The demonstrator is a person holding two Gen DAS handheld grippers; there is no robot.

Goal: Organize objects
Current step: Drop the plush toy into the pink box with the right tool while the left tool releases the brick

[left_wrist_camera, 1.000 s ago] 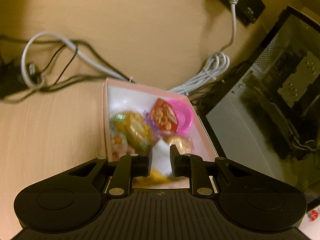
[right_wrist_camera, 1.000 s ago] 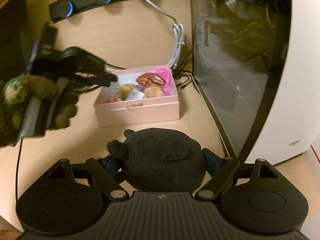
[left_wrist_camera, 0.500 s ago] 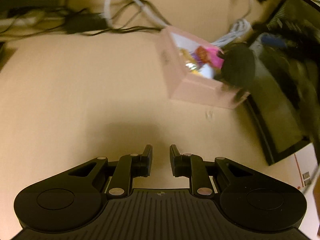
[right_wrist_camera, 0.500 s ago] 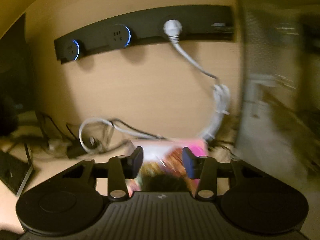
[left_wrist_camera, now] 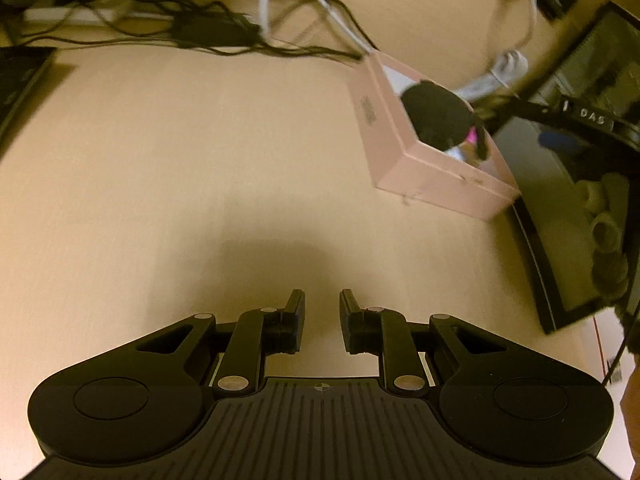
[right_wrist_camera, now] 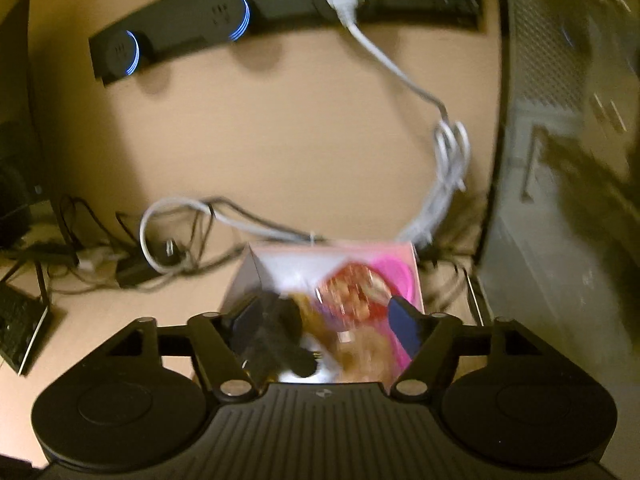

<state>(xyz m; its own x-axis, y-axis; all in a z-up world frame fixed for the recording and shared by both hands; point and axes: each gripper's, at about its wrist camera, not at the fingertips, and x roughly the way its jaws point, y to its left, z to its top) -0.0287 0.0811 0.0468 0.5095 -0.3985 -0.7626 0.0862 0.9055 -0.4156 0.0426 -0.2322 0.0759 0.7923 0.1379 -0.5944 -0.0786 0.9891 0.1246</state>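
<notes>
Hovering over the pink box (right_wrist_camera: pixel 412 256), the right tool (right_wrist_camera: pixel 326 320) had its jaws apart and opening; a black plush toy (right_wrist_camera: pixel 280 332) lay between them against the left finger, clear of the blue pad of the right finger (right_wrist_camera: pixel 404 326). Whether that left finger pressed on it could not be told through the blur. Within the box, beside the toy, lay a red packet (right_wrist_camera: pixel 352 288), a pink disc (right_wrist_camera: pixel 390 272) and gold-wrapped pieces, all smeared. Behind the box ran a grey cable loop (right_wrist_camera: pixel 168 216) and a white plug lead (right_wrist_camera: pixel 400 76) rising to a black socket strip (right_wrist_camera: pixel 280 4); right of the box stood a computer case (right_wrist_camera: pixel 560 160).

The left tool (left_wrist_camera: pixel 322 312) stood well apart from the box (left_wrist_camera: pixel 384 136), in front and to the left of it, fingers nearly together with nothing between them, above bare tabletop (left_wrist_camera: pixel 180 160). From that view the plush toy (left_wrist_camera: pixel 436 114) appeared over the open box, with the right tool's arm (left_wrist_camera: pixel 560 110) reaching in from the box's right side.
</notes>
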